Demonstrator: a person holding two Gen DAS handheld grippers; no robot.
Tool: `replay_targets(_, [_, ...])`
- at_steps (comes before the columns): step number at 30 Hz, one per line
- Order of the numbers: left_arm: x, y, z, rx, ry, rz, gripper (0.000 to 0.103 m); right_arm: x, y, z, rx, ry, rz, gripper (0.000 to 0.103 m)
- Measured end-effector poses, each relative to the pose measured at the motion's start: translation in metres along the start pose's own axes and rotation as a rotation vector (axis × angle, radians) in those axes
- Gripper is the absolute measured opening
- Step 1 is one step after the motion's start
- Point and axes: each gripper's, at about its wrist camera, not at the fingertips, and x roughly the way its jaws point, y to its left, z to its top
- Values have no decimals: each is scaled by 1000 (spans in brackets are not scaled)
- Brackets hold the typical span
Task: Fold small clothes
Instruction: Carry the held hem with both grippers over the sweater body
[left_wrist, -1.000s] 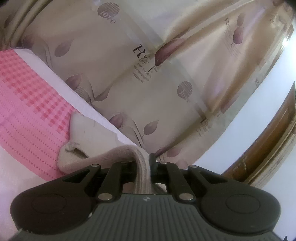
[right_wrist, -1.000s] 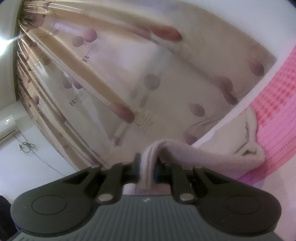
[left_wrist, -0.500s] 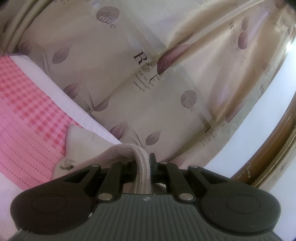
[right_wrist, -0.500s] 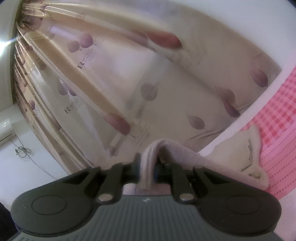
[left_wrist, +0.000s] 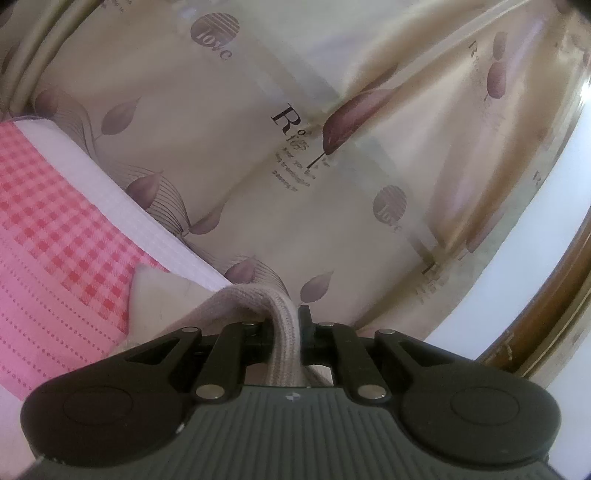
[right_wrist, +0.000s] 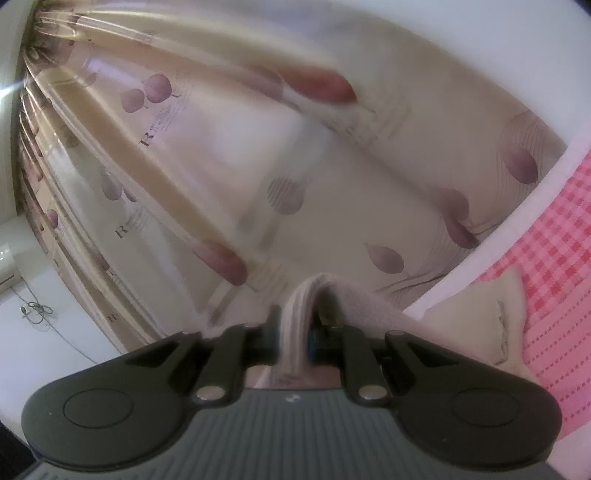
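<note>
Garment's ribbed hem (left_wrist: 284, 325) pinched by both our grippers, left (left_wrist: 286, 328) & right (right_wrist: 295, 332); slack cloth could bunch near the checked bedspread's (left_wrist: 55, 229) far edge, skewing the fold.

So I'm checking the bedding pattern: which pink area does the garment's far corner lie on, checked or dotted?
The checked pink area: the garment corner reaches its red-and-pink squares; the dotted-line pink area lies nearer.

Soft daylight glowed through the curtain (left_wrist: 258, 155), flaring into glare at its upper edge in both views; the right wrist view was motion-blurred, the left sharper, and fisheye curvature bent everything around that curtain
</note>
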Motion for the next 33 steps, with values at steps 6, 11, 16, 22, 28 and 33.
replay_targets(6, [13, 1, 4, 27, -5, 18, 9, 14, -5, 5, -1, -1, -15, 14])
replay_targets(11, [27, 0, 5, 64, -6, 41, 9, 24, -11, 9, 3, -6, -26, 14])
replay_targets(16, [40, 2, 6, 92, 1, 68, 9, 35, -17, 13, 2, -3, -40, 14])
replay_targets(22, [57, 5, 6, 133, 12, 104, 9, 48, -28, 16, 12, 3, -52, 14])
replay_targets(28, [73, 10, 7, 149, 23, 131, 9, 58, -36, 18, 19, 10, -60, 14])
replay_targets(33, [84, 12, 8, 171, 32, 146, 9, 65, -42, 20, 20, 16, -69, 14])
